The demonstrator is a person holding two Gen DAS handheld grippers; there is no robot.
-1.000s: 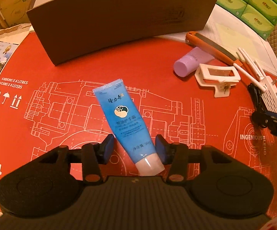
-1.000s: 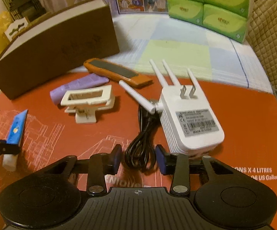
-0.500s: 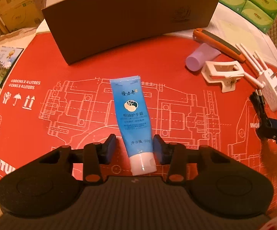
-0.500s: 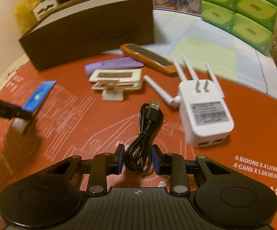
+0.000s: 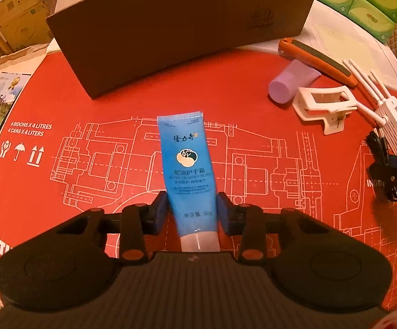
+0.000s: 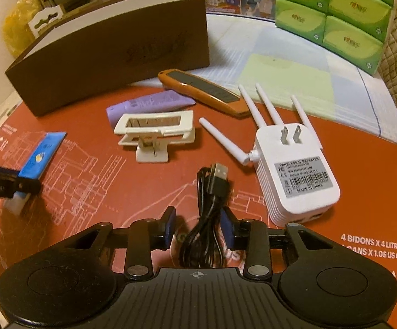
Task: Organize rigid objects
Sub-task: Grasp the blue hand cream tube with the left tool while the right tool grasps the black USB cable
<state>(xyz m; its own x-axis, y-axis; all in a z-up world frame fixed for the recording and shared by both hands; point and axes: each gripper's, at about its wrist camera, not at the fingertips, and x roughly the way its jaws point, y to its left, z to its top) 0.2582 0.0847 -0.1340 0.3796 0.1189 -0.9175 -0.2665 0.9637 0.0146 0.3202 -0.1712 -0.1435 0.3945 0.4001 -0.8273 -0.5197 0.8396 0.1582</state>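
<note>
Warm, dim indoor light and strong fisheye bending in both views.

We see an orange-yellow cast over everything; the red mat (image 5: 253, 96) looks saturated and the green tissue packs (image 6: 335, 13) at upper right stay brightest. Shadows fall soft and short, darkest under the brown box (image 5: 171, 41). Straight edges bow towards the frame corners, which go black. We find the print on the blue tube (image 5: 188, 164) slightly soft, without harsh glare.
</note>
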